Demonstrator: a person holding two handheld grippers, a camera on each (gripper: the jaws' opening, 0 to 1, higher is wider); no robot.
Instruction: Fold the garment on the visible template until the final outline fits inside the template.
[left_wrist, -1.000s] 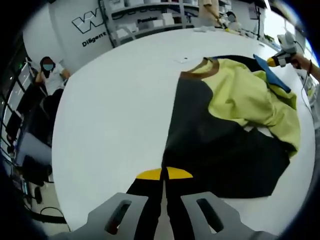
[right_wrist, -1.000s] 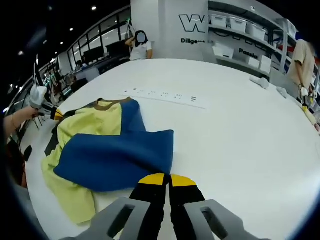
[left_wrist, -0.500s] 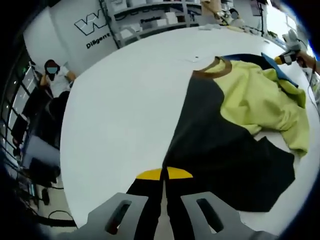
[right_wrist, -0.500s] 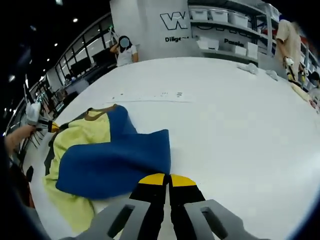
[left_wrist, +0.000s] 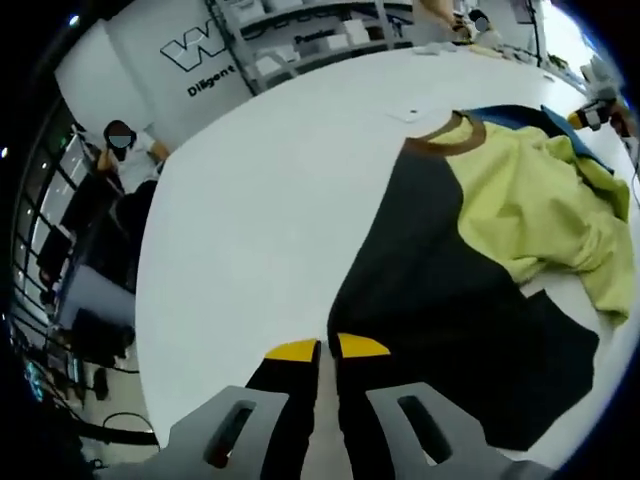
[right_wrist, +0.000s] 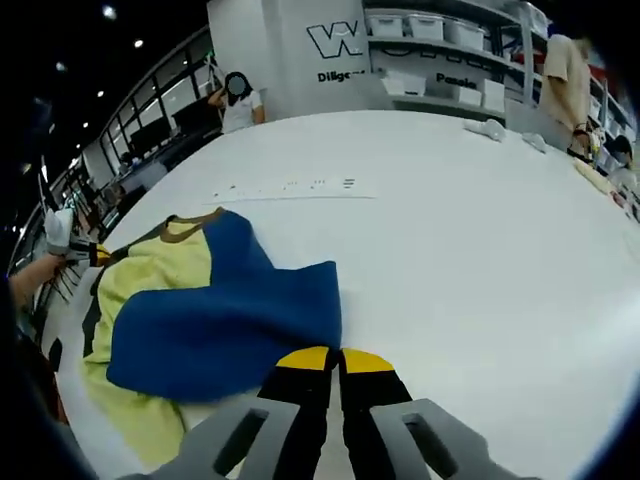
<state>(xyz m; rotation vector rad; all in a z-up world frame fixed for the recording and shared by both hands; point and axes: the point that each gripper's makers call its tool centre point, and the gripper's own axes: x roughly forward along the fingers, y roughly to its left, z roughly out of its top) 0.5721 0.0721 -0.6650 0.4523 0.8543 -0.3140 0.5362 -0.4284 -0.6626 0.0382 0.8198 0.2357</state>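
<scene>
One garment lies on the broad white round-edged table (left_wrist: 250, 200): a colour-blocked fabric shirt (left_wrist: 520, 190) in yellow-green, black and blue panels with a brown ribbed collar (left_wrist: 440, 140). In the left gripper view its black panel spreads flat toward the camera while the yellow-green part is rumpled over it, with a strip of blue showing at the far edge. In the right gripper view the same shirt (right_wrist: 225, 315) shows its blue panel folded over the yellow-green one, the brown collar (right_wrist: 190, 228) lying at the far end. Two grippers are at work. The left gripper (left_wrist: 326, 350), with yellow-tipped black jaws, has those jaws standing slightly apart at the near edge of the black panel; whether they pinch the cloth I cannot tell. The right gripper (right_wrist: 334, 358) has its yellow-tipped jaws pressed together at the near edge of the blue panel, and whether cloth is caught between them is not clear. Each gripper also appears small at the far side of the other's view, held in a hand. A thin pale strip with small dark marks (right_wrist: 290, 187) lies flat on the table beyond the collar. Shelves with white bins (right_wrist: 440, 45) line the back wall; the bins' contents are not visible. Two people are seen in the background: one seated (right_wrist: 238, 100) near the wall lettering and one standing (right_wrist: 567, 80) by the shelves.
</scene>
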